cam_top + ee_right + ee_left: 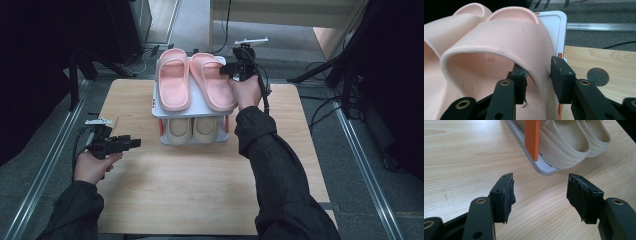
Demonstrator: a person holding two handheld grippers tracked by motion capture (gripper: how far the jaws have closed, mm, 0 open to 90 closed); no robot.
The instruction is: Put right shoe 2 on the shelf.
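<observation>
A pair of pink slippers sits on the top shelf of a small white rack (195,107), the left one (173,82) beside the right one (212,80). My right gripper (227,70) reaches the right slipper from its outer side. In the right gripper view its jaws (537,80) straddle the side of that slipper's strap (506,37), one inside and one outside, with small gaps, so it is open. A beige pair (192,129) lies on the lower shelf. My left gripper (135,143) hovers open and empty over the table, left of the rack (540,195).
The rack has orange corner posts (532,137) and a grey-white bottom tray (541,168) holding the beige slippers (564,142). The wooden table (200,190) has a round hole (597,76) near its right side. Metal rails and cables run on the floor around it.
</observation>
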